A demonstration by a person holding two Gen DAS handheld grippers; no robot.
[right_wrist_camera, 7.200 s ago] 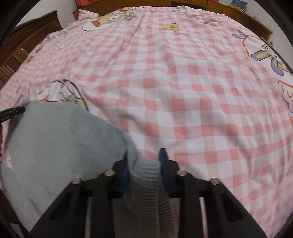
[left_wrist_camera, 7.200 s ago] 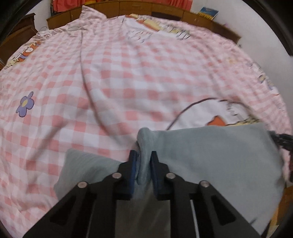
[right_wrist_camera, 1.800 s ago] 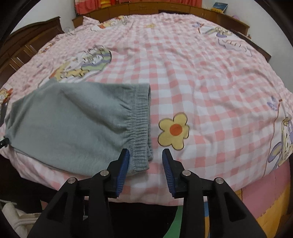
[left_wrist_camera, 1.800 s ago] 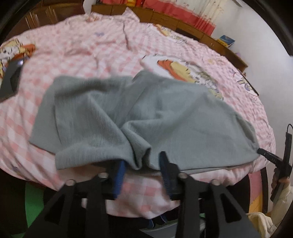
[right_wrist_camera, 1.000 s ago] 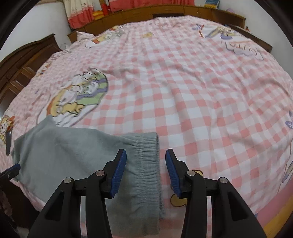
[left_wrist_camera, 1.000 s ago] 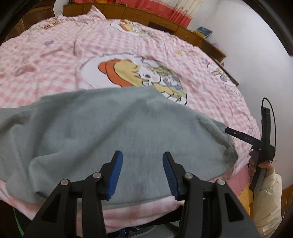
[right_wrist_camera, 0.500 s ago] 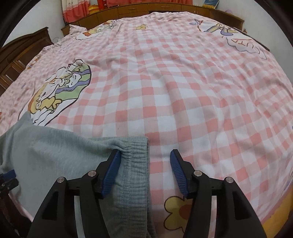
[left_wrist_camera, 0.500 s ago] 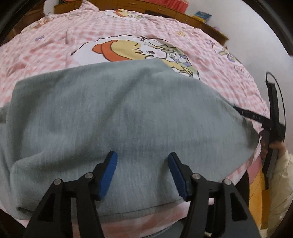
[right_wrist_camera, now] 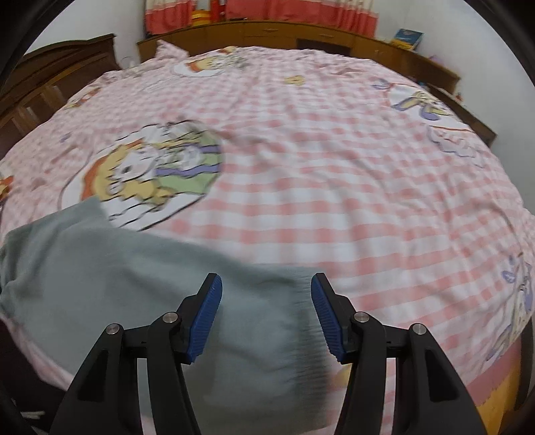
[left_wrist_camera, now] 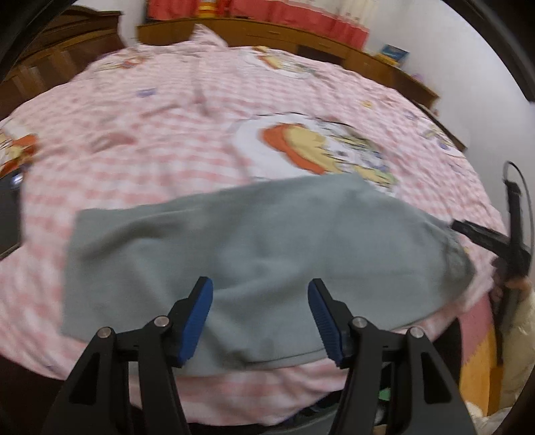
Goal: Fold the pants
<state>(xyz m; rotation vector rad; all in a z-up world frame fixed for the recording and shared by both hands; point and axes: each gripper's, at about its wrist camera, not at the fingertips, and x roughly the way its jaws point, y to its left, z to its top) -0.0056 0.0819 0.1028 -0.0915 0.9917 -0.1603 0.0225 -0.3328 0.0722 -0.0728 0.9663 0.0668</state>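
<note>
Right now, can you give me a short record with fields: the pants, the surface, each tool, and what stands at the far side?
pants: grey pants, folded, lying flat near the bed's front edge
surface: bed with a pink checked sheet and cartoon prints
left tool: open, nothing between its pads, above the pants
right tool: open, nothing gripped, above the waistband end
recent: both tools' jaws have just been opening
far side: wooden cabinet, red curtains

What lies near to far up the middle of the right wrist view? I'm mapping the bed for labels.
hand-held gripper → grey pants → pink checked sheet → wooden headboard → red curtain
</note>
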